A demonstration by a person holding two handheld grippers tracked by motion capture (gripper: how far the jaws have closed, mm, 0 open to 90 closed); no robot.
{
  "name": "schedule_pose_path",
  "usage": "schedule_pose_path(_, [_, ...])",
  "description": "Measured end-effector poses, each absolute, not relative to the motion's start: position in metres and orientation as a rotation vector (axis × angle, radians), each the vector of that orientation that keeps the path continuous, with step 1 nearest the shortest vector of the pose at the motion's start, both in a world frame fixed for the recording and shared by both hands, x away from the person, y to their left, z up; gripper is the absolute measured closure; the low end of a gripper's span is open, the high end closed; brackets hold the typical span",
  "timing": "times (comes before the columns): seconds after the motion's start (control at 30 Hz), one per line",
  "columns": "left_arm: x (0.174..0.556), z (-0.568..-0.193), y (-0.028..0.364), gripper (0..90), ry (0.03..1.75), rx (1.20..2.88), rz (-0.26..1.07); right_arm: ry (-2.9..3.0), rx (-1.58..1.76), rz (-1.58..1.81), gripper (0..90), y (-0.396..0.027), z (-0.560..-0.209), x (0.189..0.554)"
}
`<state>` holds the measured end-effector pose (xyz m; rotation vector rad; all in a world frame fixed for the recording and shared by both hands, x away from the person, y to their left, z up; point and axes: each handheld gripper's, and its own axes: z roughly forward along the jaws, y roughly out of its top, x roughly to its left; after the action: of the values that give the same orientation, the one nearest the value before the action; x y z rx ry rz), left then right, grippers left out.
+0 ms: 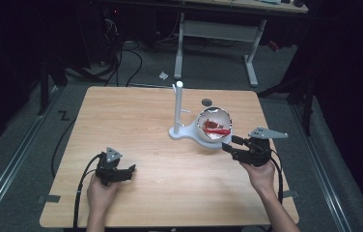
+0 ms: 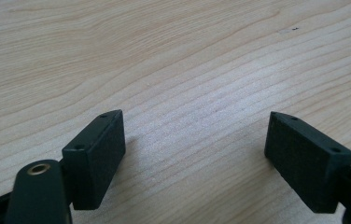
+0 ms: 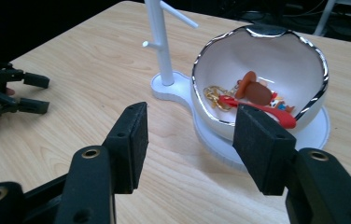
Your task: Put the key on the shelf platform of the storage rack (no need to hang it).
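A white egg-shaped bowl (image 1: 213,126) (image 3: 267,65) with a silver rim stands on a white base beside a white peg stand (image 1: 177,108) (image 3: 157,42). Inside the bowl lie a keychain with a small brown-hatted figure (image 3: 256,92), a gold chain (image 3: 214,93) and a red strap (image 3: 257,109). My right gripper (image 1: 231,144) (image 3: 190,147) is open just in front of the bowl, apart from it. My left gripper (image 1: 130,170) (image 2: 194,154) is open low over bare table at the front left, with nothing between its jaws. It also appears far off in the right gripper view (image 3: 36,93).
The wooden table (image 1: 136,125) has a dark round hole (image 1: 207,102) behind the bowl. Beyond the table stand a white desk frame (image 1: 218,34) and cables on a grey floor. A person's hands hold both grippers at the table's front edge.
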<state>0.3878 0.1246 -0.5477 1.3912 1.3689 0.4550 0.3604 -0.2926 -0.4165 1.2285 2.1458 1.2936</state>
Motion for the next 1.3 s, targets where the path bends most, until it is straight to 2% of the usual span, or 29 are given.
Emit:
schedule_pose_path(0.83, [0.388,-0.548,0.125,20.6,1.369,1.391,0.455,2.234,1.207,1.315,46.6,-0.265,-0.461,0.351])
schedule_pose_path(1.3, [0.388,-0.548,0.125,20.7,1.369,1.391,0.455,2.293,1.223,1.236,44.2,-0.249,-0.5,0.356])
